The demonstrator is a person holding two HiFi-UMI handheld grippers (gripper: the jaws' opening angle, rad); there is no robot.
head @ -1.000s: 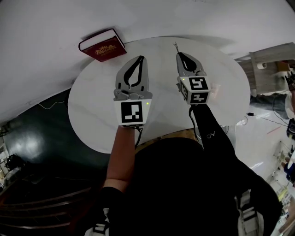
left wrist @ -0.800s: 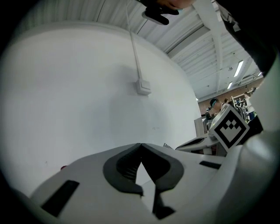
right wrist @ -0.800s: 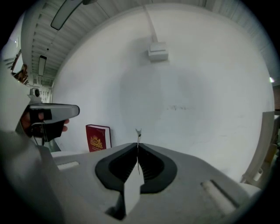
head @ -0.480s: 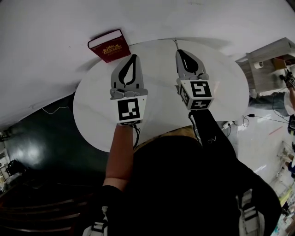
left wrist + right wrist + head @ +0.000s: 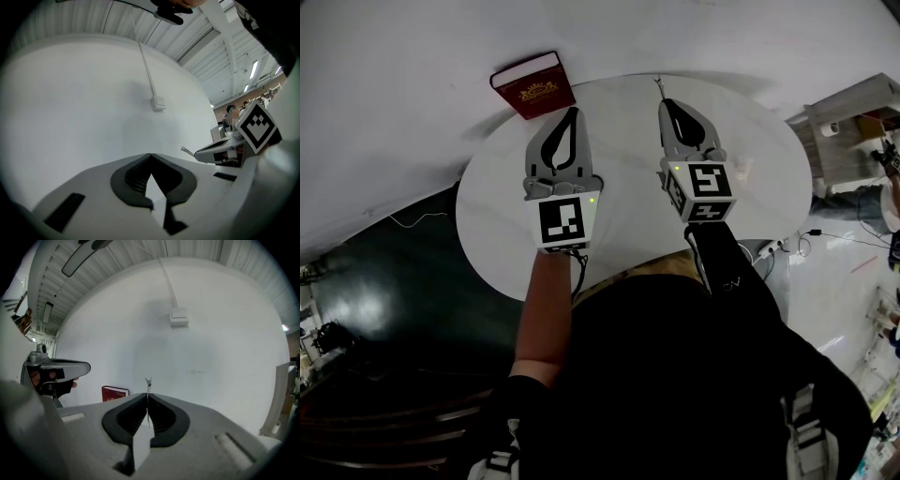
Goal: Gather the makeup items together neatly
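The red book [image 5: 532, 86] lay at the far left edge of the round desk [image 5: 619, 150]. Just right of the book, the left gripper [image 5: 572, 114] hung over the desk, its jaws pressed together on nothing. Further right of the book, the right gripper [image 5: 668, 106] had its jaws pinching a thin sliver-like makeup item [image 5: 657, 87], tip poking out beyond them. It looked light, narrow and easily bent or dropped, so a flat-sided pinch low on its shaft seemed safest.

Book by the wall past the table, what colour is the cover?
The book is dark red with a gold emblem; the head view shows it best.
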